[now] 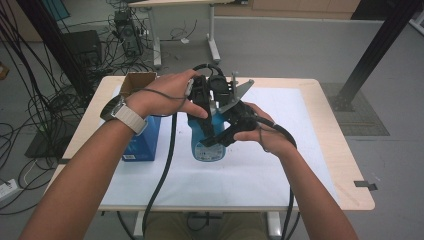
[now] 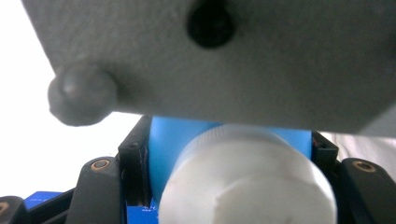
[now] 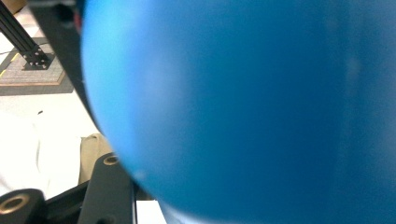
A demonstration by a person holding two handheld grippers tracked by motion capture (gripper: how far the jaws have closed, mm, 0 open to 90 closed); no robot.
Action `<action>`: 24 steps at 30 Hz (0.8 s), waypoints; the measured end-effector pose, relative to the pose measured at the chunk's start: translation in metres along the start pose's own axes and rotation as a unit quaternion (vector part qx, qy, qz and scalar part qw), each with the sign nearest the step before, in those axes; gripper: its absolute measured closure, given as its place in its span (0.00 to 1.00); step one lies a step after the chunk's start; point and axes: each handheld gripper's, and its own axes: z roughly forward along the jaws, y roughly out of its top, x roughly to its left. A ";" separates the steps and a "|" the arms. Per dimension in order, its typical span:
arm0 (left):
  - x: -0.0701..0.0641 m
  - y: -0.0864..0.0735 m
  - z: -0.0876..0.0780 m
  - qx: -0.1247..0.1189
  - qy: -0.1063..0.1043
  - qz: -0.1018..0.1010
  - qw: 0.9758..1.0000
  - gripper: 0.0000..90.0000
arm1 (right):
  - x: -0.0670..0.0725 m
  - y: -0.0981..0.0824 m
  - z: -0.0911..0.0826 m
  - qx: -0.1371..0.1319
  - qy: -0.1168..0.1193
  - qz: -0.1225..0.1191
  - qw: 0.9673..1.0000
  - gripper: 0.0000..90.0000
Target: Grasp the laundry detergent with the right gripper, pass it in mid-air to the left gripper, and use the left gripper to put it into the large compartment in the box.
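The blue plastic bottle with a white screw cap (image 1: 207, 142) stands upright at the middle of the white sheet (image 1: 280, 165) that covers the light wooden table (image 1: 345, 170), and both tools are clamped on it. The left gripper (image 1: 202, 102) comes in from ten o'clock and is closed on the bottle's top; in the left gripper view its black jaws flank the blue neck just behind the ribbed white cap (image 2: 247, 182), pressed to both sides. The right gripper (image 1: 227, 135) reaches in from three o'clock and is closed on the bottle's body lower down; in the right gripper view the blue wall (image 3: 243, 107) sits tight against the lens, with one jaw along its lower left.

By the look of it, the work in hand is unscrewing the cap, one tool steadying the body while the other turns the top. The bottle seems stiff but smooth and rounded, so the body could slip or spin under a light squeeze; a firm hold across its widest part should help. The cap's ribs give the better purchase. How full it is cannot be told, so its weight is uncertain.

At nine o'clock from the bottle stands an open blue cardboard box (image 1: 140, 135), just beside the left wrist. Cables lie on the floor beyond the table.
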 end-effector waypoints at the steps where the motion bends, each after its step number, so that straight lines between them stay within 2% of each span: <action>1: 0.000 0.000 0.000 0.000 0.000 0.000 1.000 0.42 | 0.000 0.000 0.000 0.000 0.001 0.000 1.000 0.49; 24: 0.001 -0.002 0.000 -0.002 -0.003 -0.002 1.000 0.42 | 0.001 0.000 0.002 -0.001 0.006 0.005 1.000 0.49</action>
